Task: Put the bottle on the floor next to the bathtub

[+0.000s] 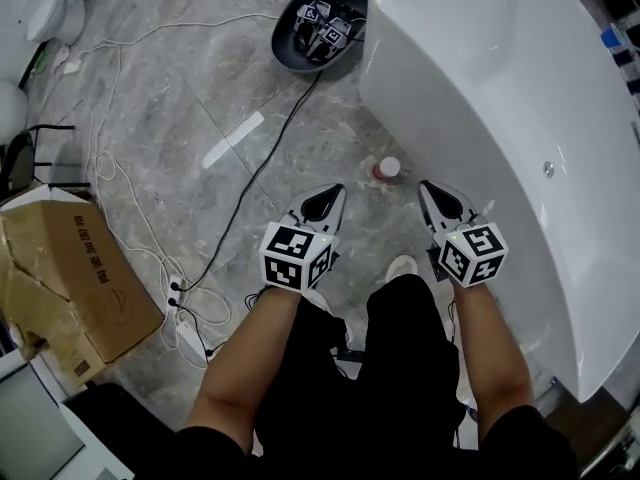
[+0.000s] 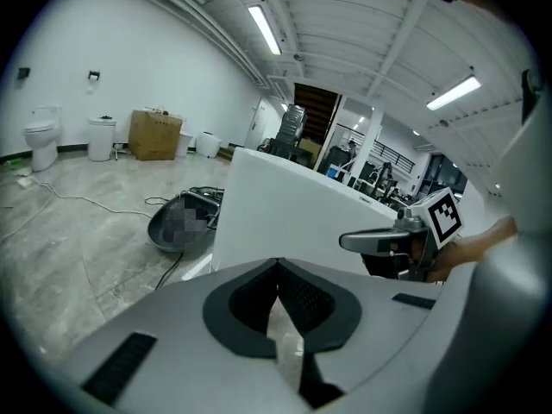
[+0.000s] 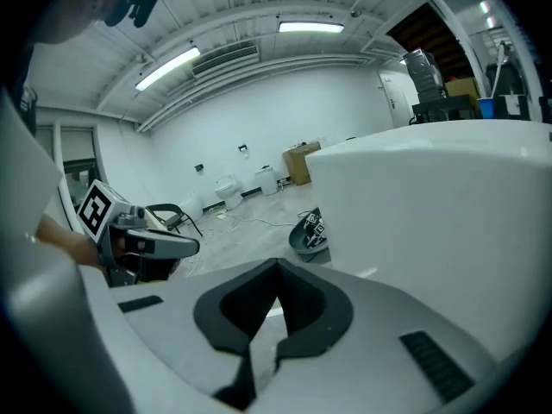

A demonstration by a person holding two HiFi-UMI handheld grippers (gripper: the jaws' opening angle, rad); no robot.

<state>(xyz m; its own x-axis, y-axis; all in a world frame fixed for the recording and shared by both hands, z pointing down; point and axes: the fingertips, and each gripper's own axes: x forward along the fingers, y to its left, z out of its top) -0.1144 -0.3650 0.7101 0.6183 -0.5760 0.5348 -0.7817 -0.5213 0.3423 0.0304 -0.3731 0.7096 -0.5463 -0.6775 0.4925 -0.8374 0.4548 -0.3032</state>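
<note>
**A:** Where the tub [image 1: 470,78] meets the floor [image 1: 180,98], what sort of room is it?

**B:** Grey veined stone underfoot, white walls [image 2: 129,67], and strip lights [image 2: 264,28] on a ribbed ceiling [image 2: 345,15]. Cables [image 1: 178,290] trail over the floor and a torn box [image 1: 70,268] lies at the left. A dark basin [image 1: 300,48] holding marker cubes [image 1: 325,28] sits by the tub's end.

**A:** And the bottle [image 1: 387,171]?

**B:** It is small and seen from above: a round white cap with a reddish body under it. It stands upright on the floor just beside the tub wall, ahead of both tools and touching neither.

**A:** The tools?

**B:** Left tool [image 1: 336,190] and right tool [image 1: 424,186] are side by side. Each has its jaws together with nothing between them.

**A:** Does one view add anything?

**B:** Only the head view shows the bottle; both gripper views look out over it. The left gripper view brings in a toilet [image 2: 40,132] and a bin [image 2: 101,138] along the far wall, plus the right tool from the side. The right gripper view shows the left tool the same way, with the tub wall filling its right half.
</note>
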